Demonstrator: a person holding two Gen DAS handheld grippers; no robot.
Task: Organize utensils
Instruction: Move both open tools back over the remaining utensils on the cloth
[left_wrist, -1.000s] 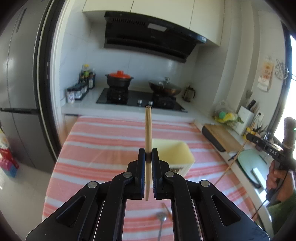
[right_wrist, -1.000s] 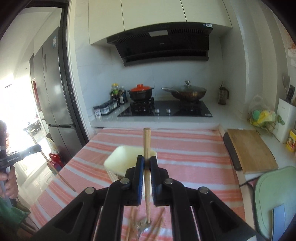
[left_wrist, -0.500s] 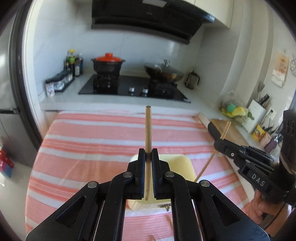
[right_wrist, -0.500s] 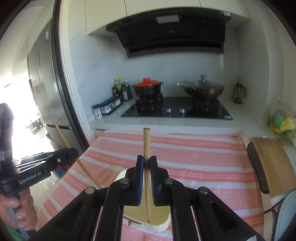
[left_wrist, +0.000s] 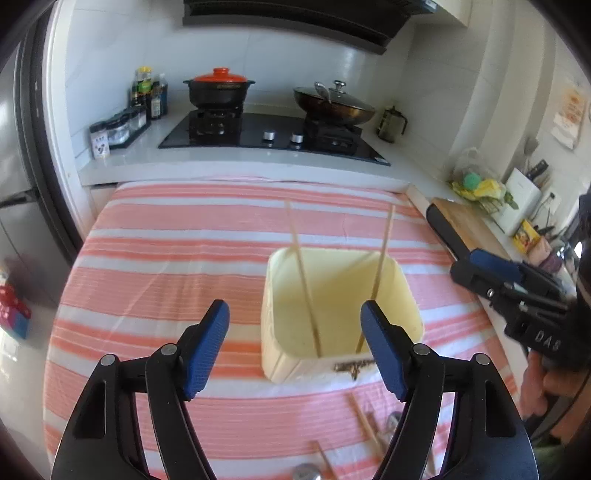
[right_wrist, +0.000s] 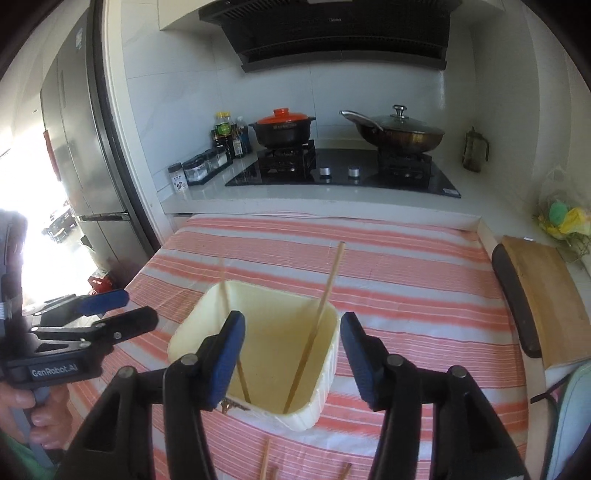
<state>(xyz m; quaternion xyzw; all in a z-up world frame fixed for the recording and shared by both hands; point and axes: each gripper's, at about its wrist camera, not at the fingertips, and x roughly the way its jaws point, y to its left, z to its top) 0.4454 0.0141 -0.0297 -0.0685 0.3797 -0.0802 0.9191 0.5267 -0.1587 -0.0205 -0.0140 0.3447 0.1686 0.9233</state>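
Observation:
A pale yellow utensil holder (left_wrist: 280, 354) (right_wrist: 317, 402) stands on the striped tablecloth. Two wooden chopsticks lean inside it: one on the left (left_wrist: 303, 280) (right_wrist: 231, 332), one on the right (left_wrist: 378, 269) (right_wrist: 317, 325). My left gripper (left_wrist: 295, 347) is open and empty, just in front of and above the holder. My right gripper (right_wrist: 291, 354) is open and empty, above the holder's near rim. More chopsticks (left_wrist: 365, 424) (right_wrist: 265, 461) and a spoon (left_wrist: 306, 470) lie on the cloth near the front edge.
The table has a pink and white striped cloth (left_wrist: 177, 258). Behind it is a counter with a stove, a black pot with a red lid (left_wrist: 219, 86) and a lidded wok (left_wrist: 334, 103). A wooden cutting board (right_wrist: 546, 295) lies at the right. A fridge stands on the left.
Both grippers were each shut on a chopstick; both have moved over the holder, opened and let go. The two chopsticks now lean in the holder.

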